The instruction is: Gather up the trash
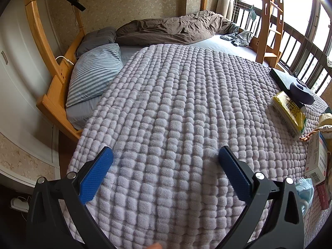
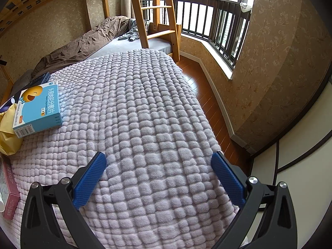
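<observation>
Nearest each lens, the fingers stand wide apart with nothing between them: the left gripper (image 1: 166, 155) and the right gripper (image 2: 158, 161) both hang empty above the bobbled lilac blanket (image 1: 176, 103) that covers the bed. Nothing has been picked up, so the job looks to be at its very start, in the approach to a first piece of trash.

The trash lies in a cluster between the two grippers. In the left wrist view it sits along the right edge: a crumpled blue face mask (image 1: 305, 191) just beside the right-hand finger, a dark red carton (image 1: 323, 193) next to it, then a white medicine box (image 1: 316, 161). Past those come a yellow tissue pack (image 1: 289, 112) and a dark round object (image 1: 302, 92) resting on a flat black case (image 1: 284, 77).

In the right wrist view the same cluster is on the left edge: a pink carton (image 2: 8, 188) nearest, a yellow paper bag (image 2: 7, 132) behind it, and a blue medicine box (image 2: 37, 108) lying partly on that bag.

The next move probably calls for swinging one gripper inward toward this cluster, lowering it, and closing on a single item. The mask is soft and flat, so the fingers would need to press into the blanket. No bin shows in either view.

Farther off are a striped pillow (image 1: 95, 70), a rumpled brown duvet (image 1: 174, 28) and the bunk ladder (image 2: 157, 12).
</observation>
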Demonstrator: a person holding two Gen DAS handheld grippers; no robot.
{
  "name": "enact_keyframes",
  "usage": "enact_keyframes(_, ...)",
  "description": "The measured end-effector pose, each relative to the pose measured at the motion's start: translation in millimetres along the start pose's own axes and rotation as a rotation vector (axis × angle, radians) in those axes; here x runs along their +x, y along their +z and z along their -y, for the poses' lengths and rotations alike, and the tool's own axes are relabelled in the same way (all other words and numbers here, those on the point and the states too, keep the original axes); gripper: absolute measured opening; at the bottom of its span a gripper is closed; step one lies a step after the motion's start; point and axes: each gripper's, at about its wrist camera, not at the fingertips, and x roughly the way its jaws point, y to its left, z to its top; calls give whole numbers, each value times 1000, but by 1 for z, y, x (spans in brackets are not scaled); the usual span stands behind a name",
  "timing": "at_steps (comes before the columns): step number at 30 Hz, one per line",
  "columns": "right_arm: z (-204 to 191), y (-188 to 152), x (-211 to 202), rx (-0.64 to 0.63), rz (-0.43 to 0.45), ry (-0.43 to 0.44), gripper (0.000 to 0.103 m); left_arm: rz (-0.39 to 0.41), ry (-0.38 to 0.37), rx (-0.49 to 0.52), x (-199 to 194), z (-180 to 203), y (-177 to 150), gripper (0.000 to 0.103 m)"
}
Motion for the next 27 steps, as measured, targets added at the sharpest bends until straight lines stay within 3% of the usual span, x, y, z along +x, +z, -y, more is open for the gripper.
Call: enact_keyframes(27, 1, 0, 0, 3, 0, 3, 99, -1, -1, -1, -1, 0, 0, 102)
